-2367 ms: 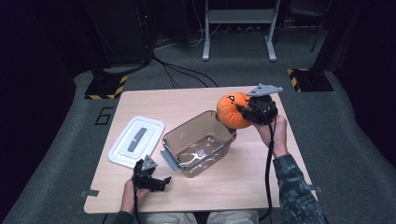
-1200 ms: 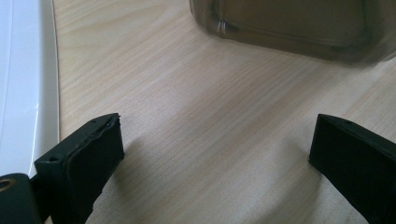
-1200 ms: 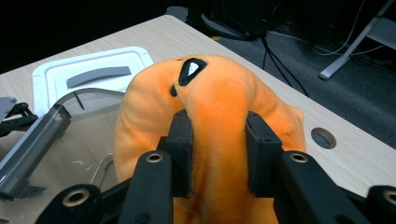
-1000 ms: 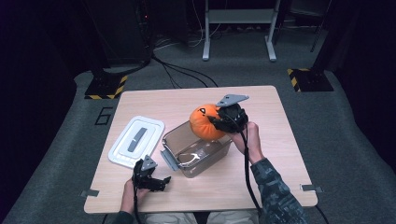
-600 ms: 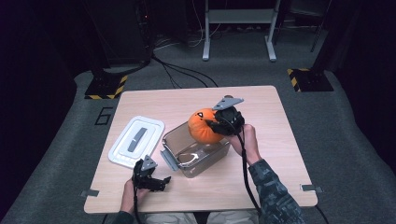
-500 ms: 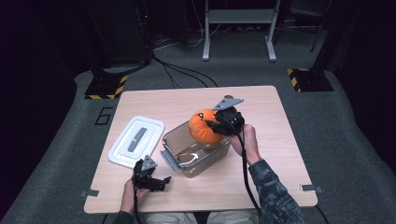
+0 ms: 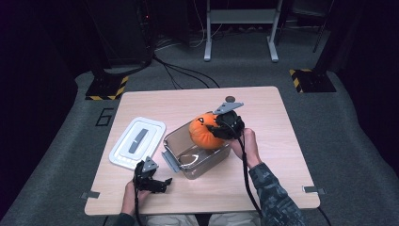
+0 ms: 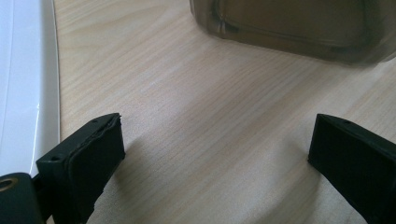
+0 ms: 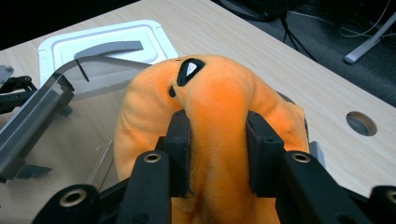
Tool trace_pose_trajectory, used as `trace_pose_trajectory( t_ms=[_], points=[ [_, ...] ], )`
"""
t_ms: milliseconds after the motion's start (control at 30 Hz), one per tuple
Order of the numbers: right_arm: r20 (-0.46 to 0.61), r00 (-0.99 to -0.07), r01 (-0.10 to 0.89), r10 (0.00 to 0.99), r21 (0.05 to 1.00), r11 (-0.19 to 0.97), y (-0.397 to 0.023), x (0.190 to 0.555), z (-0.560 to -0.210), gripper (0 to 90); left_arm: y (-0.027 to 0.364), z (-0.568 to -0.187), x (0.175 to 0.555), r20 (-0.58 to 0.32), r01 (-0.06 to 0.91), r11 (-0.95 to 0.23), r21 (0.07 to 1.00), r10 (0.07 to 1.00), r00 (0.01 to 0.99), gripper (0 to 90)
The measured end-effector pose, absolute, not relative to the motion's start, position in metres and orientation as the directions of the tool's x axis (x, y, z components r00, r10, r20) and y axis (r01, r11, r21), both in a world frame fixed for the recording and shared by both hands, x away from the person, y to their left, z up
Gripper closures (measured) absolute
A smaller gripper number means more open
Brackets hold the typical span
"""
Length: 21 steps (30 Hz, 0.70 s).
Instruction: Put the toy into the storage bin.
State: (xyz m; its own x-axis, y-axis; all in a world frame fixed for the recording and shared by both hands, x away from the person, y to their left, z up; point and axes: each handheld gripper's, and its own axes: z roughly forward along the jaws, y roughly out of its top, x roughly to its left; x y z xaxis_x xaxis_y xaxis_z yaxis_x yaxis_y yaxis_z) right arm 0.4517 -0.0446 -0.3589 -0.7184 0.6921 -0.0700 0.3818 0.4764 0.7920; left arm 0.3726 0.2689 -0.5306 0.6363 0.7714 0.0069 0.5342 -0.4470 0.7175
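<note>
Lowering orange plush pumpkin (image 7: 205,134) into clear container (image 7: 188,157), pinched in right gripper (image 7: 220,133). Left gripper (image 7: 159,182) idle, gaping. Next: sink, then release.

The right claw (image 7: 220,131), pinching the orange plush pumpkin (image 7: 205,132), now holds it over the far right corner of the clear plastic box (image 7: 197,153). Earlier it is out near the table's (image 7: 282,113) far right part, clear of the box. Since then the claw and pumpkin come inward toward the left and lower, and the person's right forearm (image 7: 263,176) follows.
</note>
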Motion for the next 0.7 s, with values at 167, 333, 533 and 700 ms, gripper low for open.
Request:
trace_pose_trajectory(
  t_ms=[167, 333, 533, 700],
  points=[
    [-0.064, -0.729, 0.395, 0.682, 0.775, 0.494, -0.044, 0.456, -0.368, 65.2, 0.269, -0.531, 0.373, 0.004, 0.535, -0.444, 0.719, 0.772, 0.636, 3.3],
    [-0.048, -0.725, 0.414, 0.687, 0.766, 0.491, -0.044, 0.457, -0.374, 65.1, 0.269, -0.531, 0.372, -0.002, 0.536, -0.437, 0.722, 0.774, 0.633, 3.3],
    [-0.033, -0.725, 0.432, 0.688, 0.756, 0.491, -0.044, 0.461, -0.378, 64.4, 0.269, -0.531, 0.372, 0.0, 0.537, -0.439, 0.72, 0.774, 0.633, 3.4],
    [-0.025, -0.729, 0.443, 0.684, 0.744, 0.5, -0.043, 0.466, -0.384, 63.5, 0.269, -0.531, 0.372, 0.0, 0.537, -0.439, 0.72, 0.775, 0.632, 3.4]
  ],
)
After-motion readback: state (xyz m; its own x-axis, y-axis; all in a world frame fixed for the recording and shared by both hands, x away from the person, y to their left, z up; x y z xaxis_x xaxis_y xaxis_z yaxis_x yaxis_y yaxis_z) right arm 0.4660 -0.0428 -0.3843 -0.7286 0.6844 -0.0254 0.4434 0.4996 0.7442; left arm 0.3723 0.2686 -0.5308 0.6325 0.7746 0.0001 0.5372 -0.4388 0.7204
